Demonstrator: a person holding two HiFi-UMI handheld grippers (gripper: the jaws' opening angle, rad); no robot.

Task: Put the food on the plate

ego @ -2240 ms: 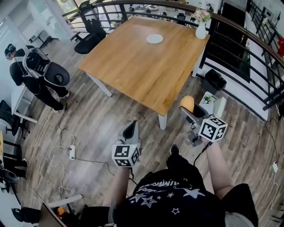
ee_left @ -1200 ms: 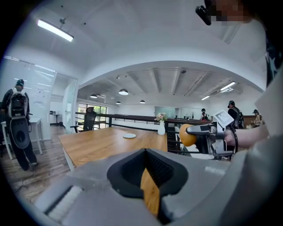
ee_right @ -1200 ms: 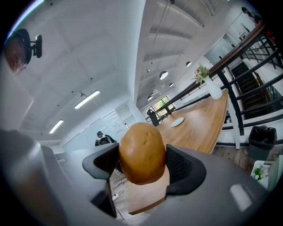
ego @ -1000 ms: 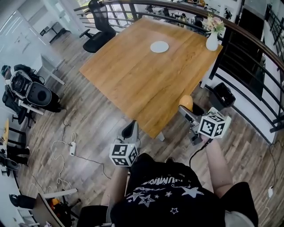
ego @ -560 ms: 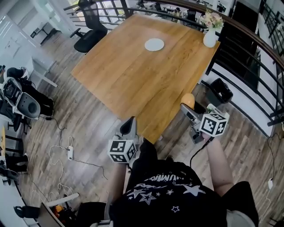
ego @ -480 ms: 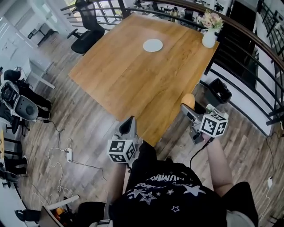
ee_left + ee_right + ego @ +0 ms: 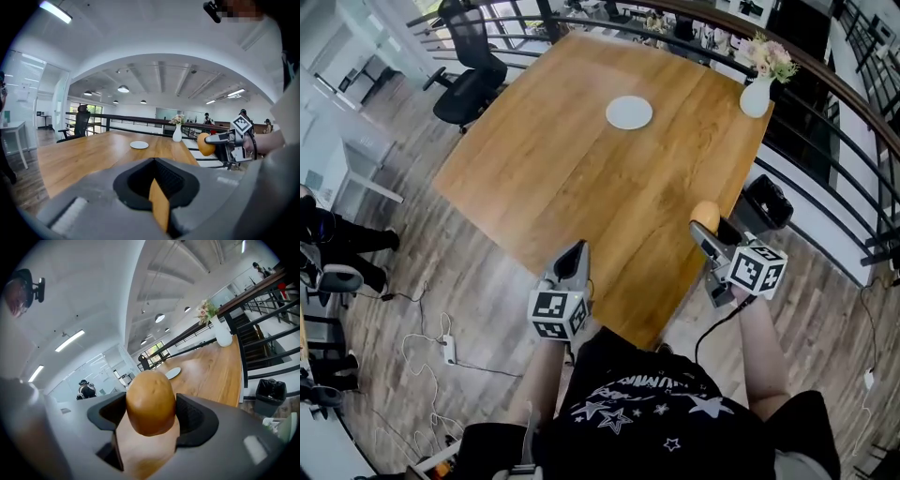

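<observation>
A smooth, golden-brown, egg-shaped piece of food [image 7: 150,401] is being gripped by the right gripper [image 7: 705,228] at the right edge of the table [image 7: 581,187], well apart from the white plate [image 7: 629,112], its speckled skin being shown only in the right gripper view, while the left gripper [image 7: 158,206] is being held closed and empty.

Looking along the right tool [image 7: 151,416], the food [image 7: 150,399] fills the gap between its jaws, its underside blurring into the pad below. In the head view the left tool [image 7: 573,264] covers a stretch of the tabletop's [image 7: 581,169] near edge, and the bottom edge cuts off the person's shirt [image 7: 647,412]. Far figures [image 7: 206,118] in the left tool's view are too small to tell.
</observation>
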